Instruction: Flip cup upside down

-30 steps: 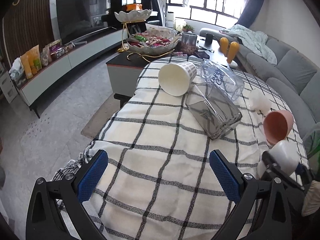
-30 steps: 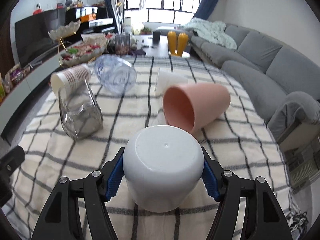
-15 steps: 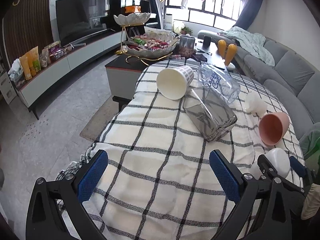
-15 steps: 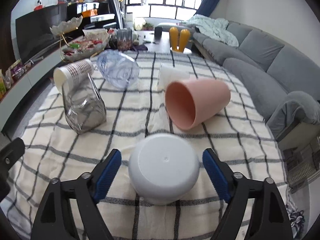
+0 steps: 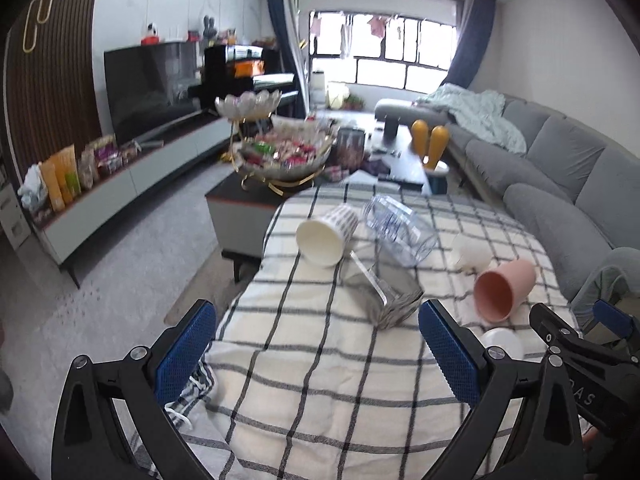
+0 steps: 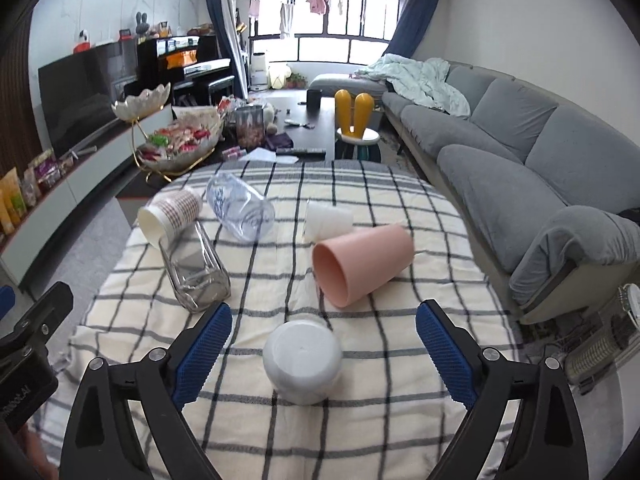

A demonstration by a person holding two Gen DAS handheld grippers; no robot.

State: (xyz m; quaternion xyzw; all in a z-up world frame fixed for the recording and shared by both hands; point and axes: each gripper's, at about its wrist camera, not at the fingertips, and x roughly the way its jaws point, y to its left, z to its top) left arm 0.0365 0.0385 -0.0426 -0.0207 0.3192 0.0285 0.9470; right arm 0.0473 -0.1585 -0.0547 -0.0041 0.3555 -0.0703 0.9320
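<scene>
Left wrist view: left gripper (image 5: 316,344) spread wide, empty, above checked cloth tabletop (image 5: 320,380). Ahead-right: smooth pink cup (image 5: 505,290) on its side.

Right wrist view: right gripper (image 6: 322,350) spread wide; round white cup (image 6: 303,360) stands base-up between its blue ribbed pads (image 6: 444,350), untouched.

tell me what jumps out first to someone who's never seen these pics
The white cup stands upside down on the checked tablecloth, right between the wide-open blue fingers of the right gripper, untouched. Just beyond it a pink cup lies on its side with its mouth toward the camera. Farther left, a paper cup, a clear bottle and a square glass jar lie tipped over too.
</scene>
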